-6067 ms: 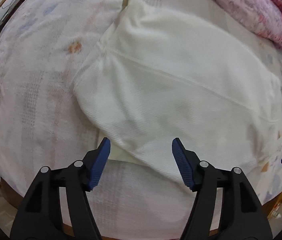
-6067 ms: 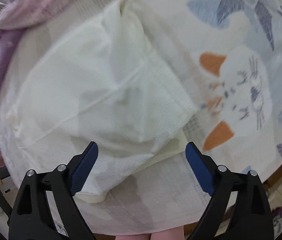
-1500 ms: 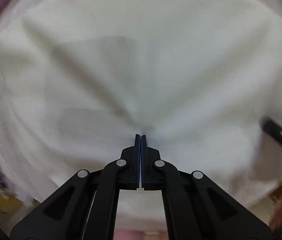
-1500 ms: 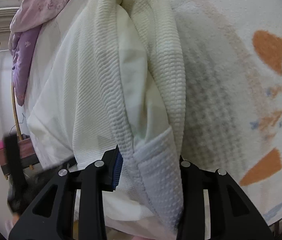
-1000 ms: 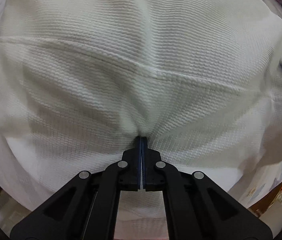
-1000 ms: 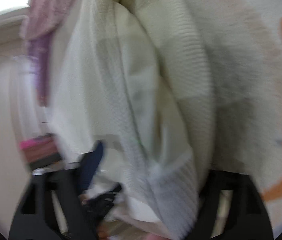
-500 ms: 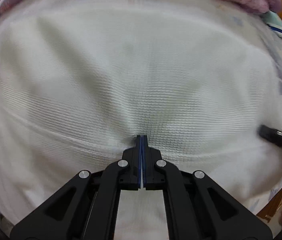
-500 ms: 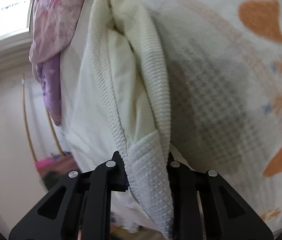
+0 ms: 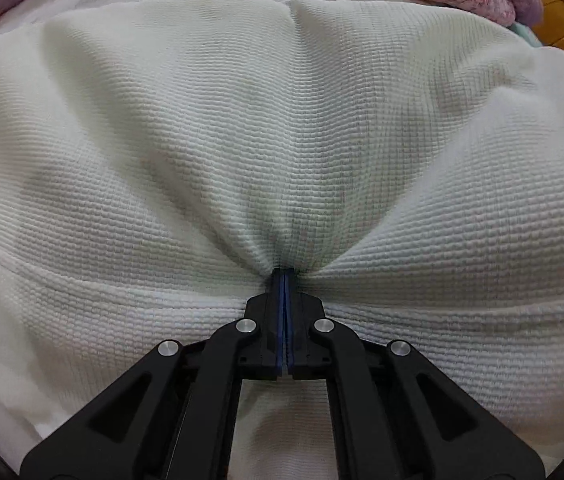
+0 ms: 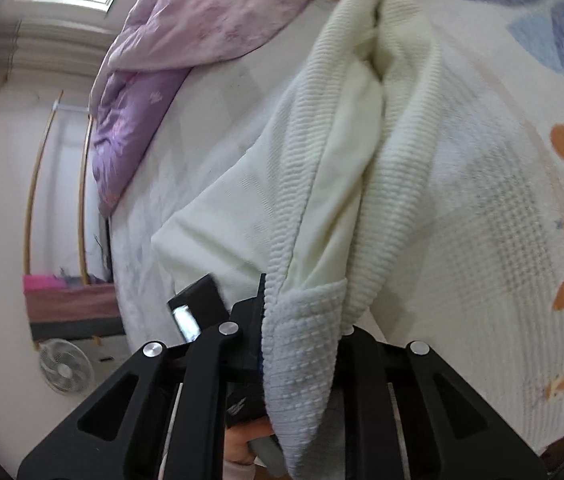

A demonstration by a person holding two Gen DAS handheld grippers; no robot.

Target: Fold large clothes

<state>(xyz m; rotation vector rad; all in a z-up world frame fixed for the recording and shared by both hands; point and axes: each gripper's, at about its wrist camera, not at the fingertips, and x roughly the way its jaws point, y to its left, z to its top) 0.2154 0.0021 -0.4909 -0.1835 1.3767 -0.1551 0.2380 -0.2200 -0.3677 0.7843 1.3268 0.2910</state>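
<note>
Over the patterned bedsheet (image 10: pixel 522 208), the left gripper (image 9: pixel 284 280) and right gripper (image 10: pixel 302 320) each clench the cream waffle-knit garment (image 9: pixel 282 140).

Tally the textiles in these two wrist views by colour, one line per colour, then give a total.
White or cream: 1, the waffle-knit garment that both the left gripper and the right gripper are shut on.
Pink and purple: 1, the quilt bunched at the far side.
White with blue and orange print: 1, the bedsheet.
Total: 3
</note>
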